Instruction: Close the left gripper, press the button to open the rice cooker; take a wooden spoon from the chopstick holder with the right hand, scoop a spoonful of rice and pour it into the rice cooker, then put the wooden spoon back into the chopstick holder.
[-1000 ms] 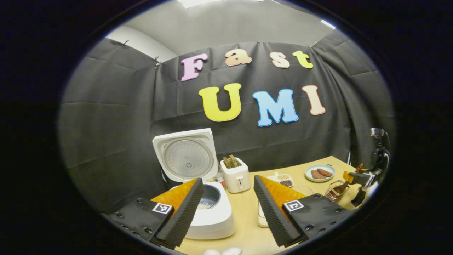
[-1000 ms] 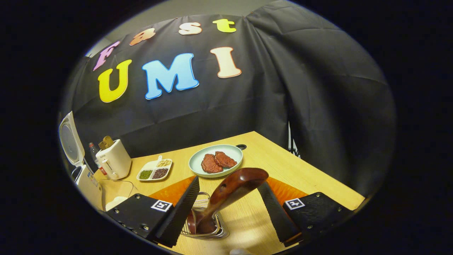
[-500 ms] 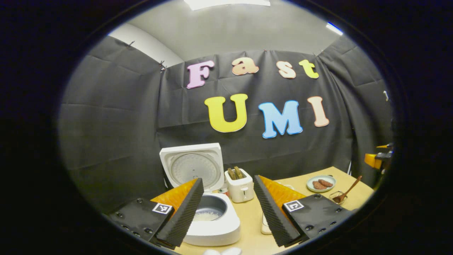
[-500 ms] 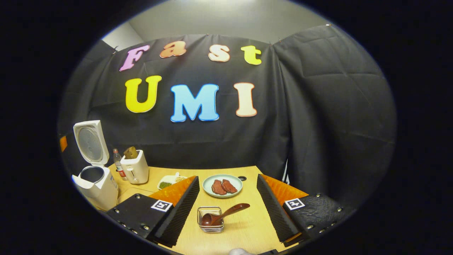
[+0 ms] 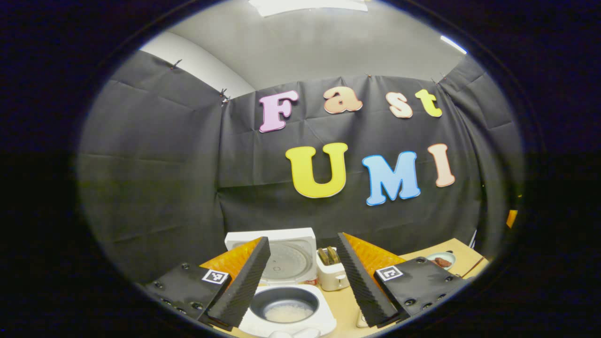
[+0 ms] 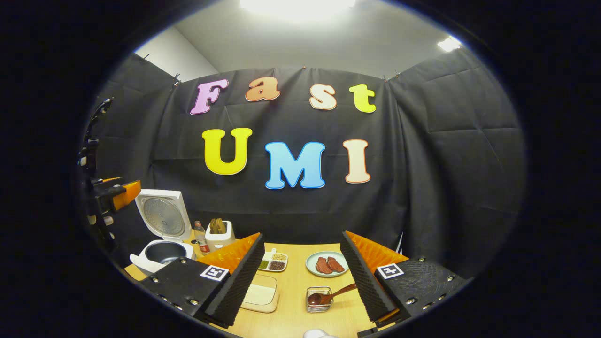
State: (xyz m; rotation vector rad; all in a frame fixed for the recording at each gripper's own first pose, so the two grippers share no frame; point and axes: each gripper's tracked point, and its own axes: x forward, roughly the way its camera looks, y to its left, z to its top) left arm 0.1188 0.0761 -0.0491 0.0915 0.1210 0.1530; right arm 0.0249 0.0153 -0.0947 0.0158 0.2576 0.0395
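— Black cloth walls the booth; what stands on the wooden table [image 6: 296,286]?

— At ten o'clock in the right gripper view, the rice cooker [image 6: 162,251] with its lid [image 6: 163,216] up; in the left gripper view its pot [image 5: 284,305] holds rice [image 5: 288,313]. A toaster [image 6: 219,234] stands beside it.

— And the wooden spoon [image 6: 331,295]?

— Back in the chopstick holder [image 6: 319,300], bowl down, handle leaning toward two o'clock, near a plate [image 6: 319,257] of meat.

— The tools?

— The right gripper [image 6: 303,277] has its fingers spread wide, holding nothing. The left gripper [image 5: 303,277] likewise gapes, empty, above the cooker.

— Anything else?

— A flat white box [image 6: 259,295] at seven o'clock of the holder, and a divided dish [image 6: 272,263] of beans behind it.
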